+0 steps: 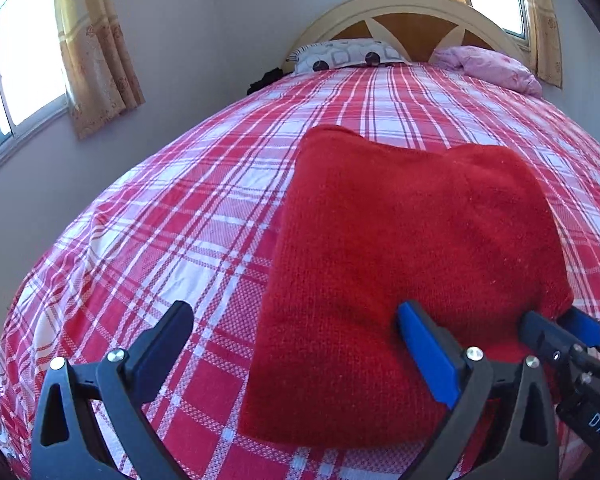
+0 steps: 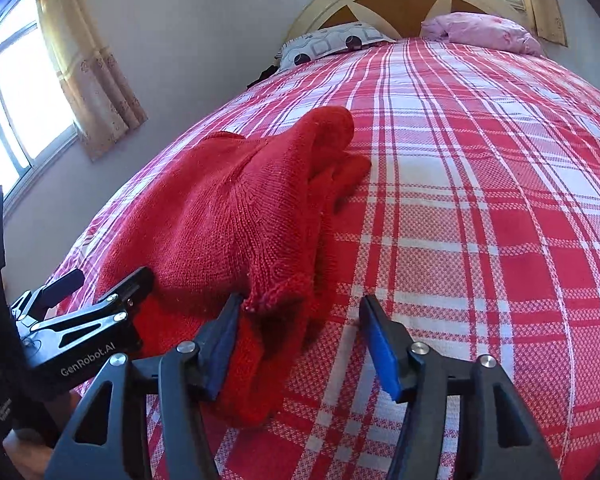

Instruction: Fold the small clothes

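Observation:
A red knitted garment (image 1: 400,248) lies folded on the red-and-white plaid bed sheet (image 1: 180,220). My left gripper (image 1: 296,320) is open at the garment's near left edge, with its right finger resting on the knit. In the right wrist view the garment (image 2: 228,216) lies left of centre with a sleeve bunched at its far end. My right gripper (image 2: 300,312) is open at the garment's near right corner, its left finger against the knit hem. Each gripper shows in the other's view, the right one (image 1: 568,332) and the left one (image 2: 112,284).
The bed's cream and wood headboard (image 1: 412,12) stands at the far end with a patterned pillow (image 1: 348,54) and a pink bundle (image 1: 492,66). A wall and curtained window (image 1: 24,72) run along the left. Plaid sheet (image 2: 480,200) stretches right of the garment.

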The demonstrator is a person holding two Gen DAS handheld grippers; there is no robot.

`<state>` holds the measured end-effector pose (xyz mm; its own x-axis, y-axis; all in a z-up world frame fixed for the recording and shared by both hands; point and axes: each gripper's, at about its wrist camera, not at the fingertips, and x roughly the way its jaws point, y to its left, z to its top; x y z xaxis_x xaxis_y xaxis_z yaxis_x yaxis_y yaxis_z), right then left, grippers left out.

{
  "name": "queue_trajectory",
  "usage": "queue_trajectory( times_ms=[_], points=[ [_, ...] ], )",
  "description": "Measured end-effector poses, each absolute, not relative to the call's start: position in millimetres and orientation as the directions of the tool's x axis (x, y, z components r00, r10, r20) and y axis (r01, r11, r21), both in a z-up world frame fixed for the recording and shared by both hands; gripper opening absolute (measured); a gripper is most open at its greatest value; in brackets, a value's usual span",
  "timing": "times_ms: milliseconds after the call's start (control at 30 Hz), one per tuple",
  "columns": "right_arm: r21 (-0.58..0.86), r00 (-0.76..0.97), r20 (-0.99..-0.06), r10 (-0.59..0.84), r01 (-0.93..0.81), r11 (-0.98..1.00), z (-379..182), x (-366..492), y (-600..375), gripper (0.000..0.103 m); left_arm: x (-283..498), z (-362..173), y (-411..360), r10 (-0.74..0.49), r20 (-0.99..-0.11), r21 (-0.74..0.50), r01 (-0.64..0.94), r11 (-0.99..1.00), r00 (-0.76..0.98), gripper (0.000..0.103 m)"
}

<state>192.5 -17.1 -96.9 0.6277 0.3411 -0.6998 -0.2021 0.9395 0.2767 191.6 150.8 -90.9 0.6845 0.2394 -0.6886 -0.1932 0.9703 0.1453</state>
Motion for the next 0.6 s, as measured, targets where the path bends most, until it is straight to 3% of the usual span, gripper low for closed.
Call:
queue_trajectory(
  times_ms=[100, 400, 600],
  points=[
    [0.270, 0.625, -0.711, 0.322, -0.180, 0.946, -96, 190, -16, 0.068, 188, -92, 150, 0.238, -0.702, 0.149, -0.188, 0.971, 0.671, 0.103],
    [0.348, 0.652, -0.688, 0.317, -0.087, 0.934, -87, 133, -32, 0.068, 143, -85, 153, 0.143, -0.766, 0.042, -0.173, 0.984, 0.626, 0.103],
    [0.340, 0.721, -0.625, 0.299, -0.094, 0.936, -43, 85, -35, 0.068, 100, -47, 145, 0.088, -0.731, 0.006, -0.123, 0.992, 0.677, 0.103]
  ],
)
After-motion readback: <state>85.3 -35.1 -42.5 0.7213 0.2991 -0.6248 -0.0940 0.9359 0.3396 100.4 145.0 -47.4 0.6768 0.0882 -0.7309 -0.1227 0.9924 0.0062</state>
